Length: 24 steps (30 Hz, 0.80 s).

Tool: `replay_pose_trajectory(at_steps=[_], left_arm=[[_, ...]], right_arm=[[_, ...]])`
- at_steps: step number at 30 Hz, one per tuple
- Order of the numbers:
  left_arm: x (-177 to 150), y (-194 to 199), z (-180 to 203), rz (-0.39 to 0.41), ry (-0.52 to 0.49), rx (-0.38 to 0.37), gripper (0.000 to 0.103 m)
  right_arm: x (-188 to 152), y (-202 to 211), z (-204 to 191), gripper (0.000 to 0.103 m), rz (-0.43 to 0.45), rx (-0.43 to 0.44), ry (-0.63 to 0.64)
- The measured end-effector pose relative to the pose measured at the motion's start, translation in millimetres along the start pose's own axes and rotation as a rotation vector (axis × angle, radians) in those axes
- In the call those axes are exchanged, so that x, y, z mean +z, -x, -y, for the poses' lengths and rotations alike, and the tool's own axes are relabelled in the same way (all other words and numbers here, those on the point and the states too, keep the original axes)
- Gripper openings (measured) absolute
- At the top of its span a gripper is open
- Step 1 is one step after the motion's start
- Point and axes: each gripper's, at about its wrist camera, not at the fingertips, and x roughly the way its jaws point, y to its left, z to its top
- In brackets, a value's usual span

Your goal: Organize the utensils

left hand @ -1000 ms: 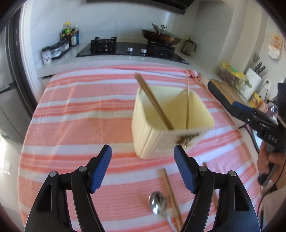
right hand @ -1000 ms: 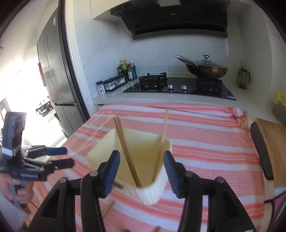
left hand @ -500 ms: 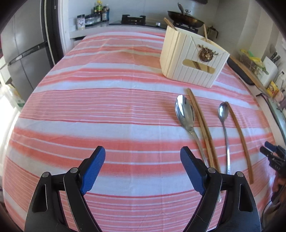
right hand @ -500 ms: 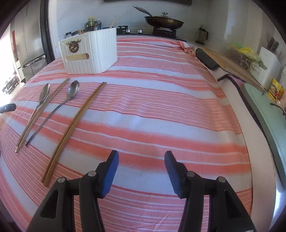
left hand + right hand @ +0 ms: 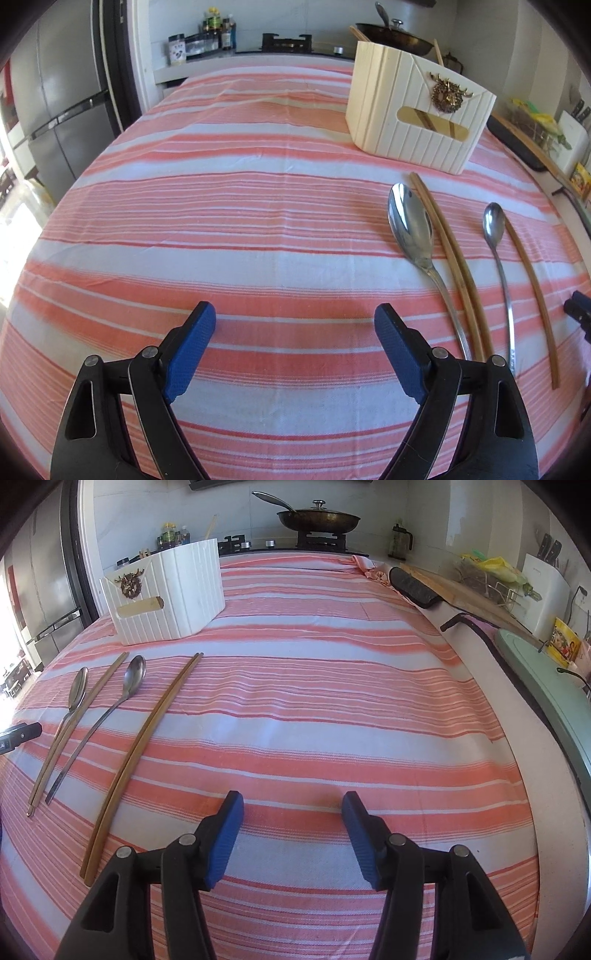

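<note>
A cream utensil box (image 5: pixel 417 110) with chopsticks sticking out stands on the striped cloth; it also shows in the right wrist view (image 5: pixel 166 594). In front of it lie a large spoon (image 5: pixel 413 229), a chopstick pair (image 5: pixel 448 254), a slim spoon (image 5: pixel 496 240) and another chopstick pair (image 5: pixel 532 288). In the right wrist view they are the large spoon (image 5: pixel 75 694), chopsticks (image 5: pixel 74 727), slim spoon (image 5: pixel 125 690) and the long chopstick pair (image 5: pixel 147 734). My left gripper (image 5: pixel 295 332) is open and empty, left of the utensils. My right gripper (image 5: pixel 291 819) is open and empty, right of them.
A stove with a lidded pan (image 5: pixel 317 517) and jars (image 5: pixel 207 37) stands behind the table. A fridge (image 5: pixel 55 92) is at the left. A cutting board (image 5: pixel 461 590), a knife block (image 5: pixel 546 587) and a green tray (image 5: pixel 546 679) line the right counter.
Both grippers have pulled back from above the box to low near the table's front. Since half a second ago the views have barely shifted.
</note>
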Motion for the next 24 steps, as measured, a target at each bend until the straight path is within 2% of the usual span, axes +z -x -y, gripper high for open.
replay_pose_trajectory(at_steps=[4, 11, 17, 24], left_arm=[[-1.3, -3.4, 6.1, -0.013, -0.026, 0.035, 0.096], [-1.1, -4.8, 6.5, -0.029, -0.032, 0.050, 0.103], [-0.8, -3.3, 5.6, -0.068, -0.016, 0.071, 0.103], [-2.1, -1.5, 3.3, -0.110, -0.022, 0.049, 0.103]], right_arm=[[-0.1, -0.6, -0.4, 0.059, 0.002, -0.001, -0.004], [0.6, -2.0, -0.1, 0.060, 0.003, -0.001, -0.009], [1.1, -2.5, 0.1, 0.060, 0.004, -0.001, -0.012], [1.2, -2.5, 0.7, 0.060, 0.004, 0.000, -0.013]])
